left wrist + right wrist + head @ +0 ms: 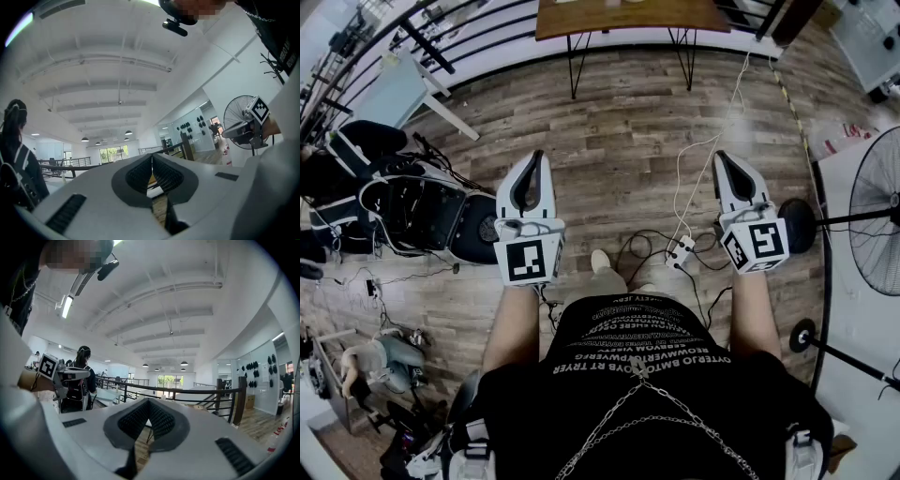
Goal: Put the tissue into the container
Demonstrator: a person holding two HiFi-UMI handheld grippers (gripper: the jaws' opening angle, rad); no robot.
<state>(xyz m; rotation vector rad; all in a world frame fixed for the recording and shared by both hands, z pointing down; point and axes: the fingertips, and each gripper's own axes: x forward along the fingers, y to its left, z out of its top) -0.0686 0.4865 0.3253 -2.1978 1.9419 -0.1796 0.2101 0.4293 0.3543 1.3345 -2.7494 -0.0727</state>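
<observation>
I see a black T-shirt (534,403) with white lettering and a silver chain (619,412). The left gripper (536,157) and right gripper (720,157) are white shells with black ribbed pads (133,419) and marker cubes (530,260).

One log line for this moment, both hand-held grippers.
left hand-held gripper: shut, empty | right hand-held gripper: shut, empty | tissue, container: not in view

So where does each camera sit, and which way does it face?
Head view: on the person's head, looking steeply down at the wood floor; shows black shirt, forearms, left gripper, right gripper.
Left gripper view: on the left gripper, tilted up along its shut jaws toward the ceiling.
Right gripper view: on the right gripper, along its shut jaws toward a railing.
Shared: each gripper view catches the other gripper; head and left gripper views share the fan.
</observation>
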